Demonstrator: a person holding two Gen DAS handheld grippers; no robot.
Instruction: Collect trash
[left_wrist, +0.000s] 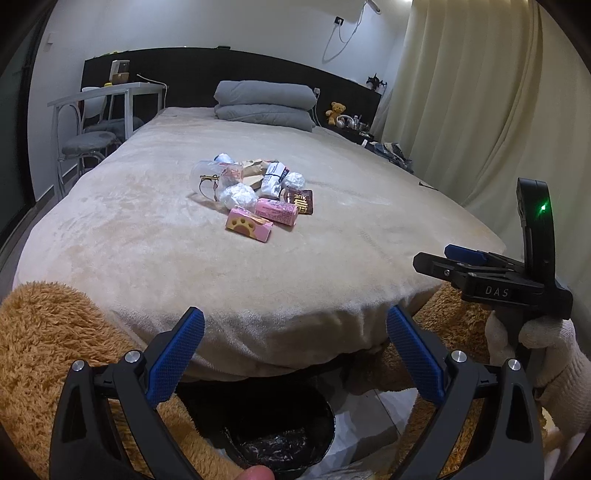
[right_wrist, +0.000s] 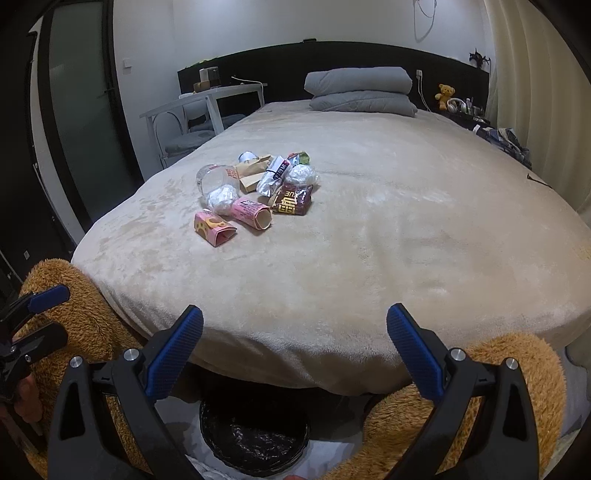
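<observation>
Both sets of jaws gape empty at the foot of the bed (left_wrist: 147, 229), above the bin (right_wrist: 255, 439). The trash pile (right_wrist: 255, 192) lies ahead, left of centre; the left gripper (left_wrist: 295, 354) looks marginally nearer than the right gripper (right_wrist: 295, 354).

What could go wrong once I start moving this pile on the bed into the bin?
1. The clear plastic bottle lies on its side on the soft bed cover; a nudge may roll it away.
2. The crumpled paper balls and wrappers touch each other, so one pinch may drag neighbours along.
3. The bin sits low, partly under the bed edge, so dropped items may miss it. Both the left tool and right tool are open and empty.
</observation>
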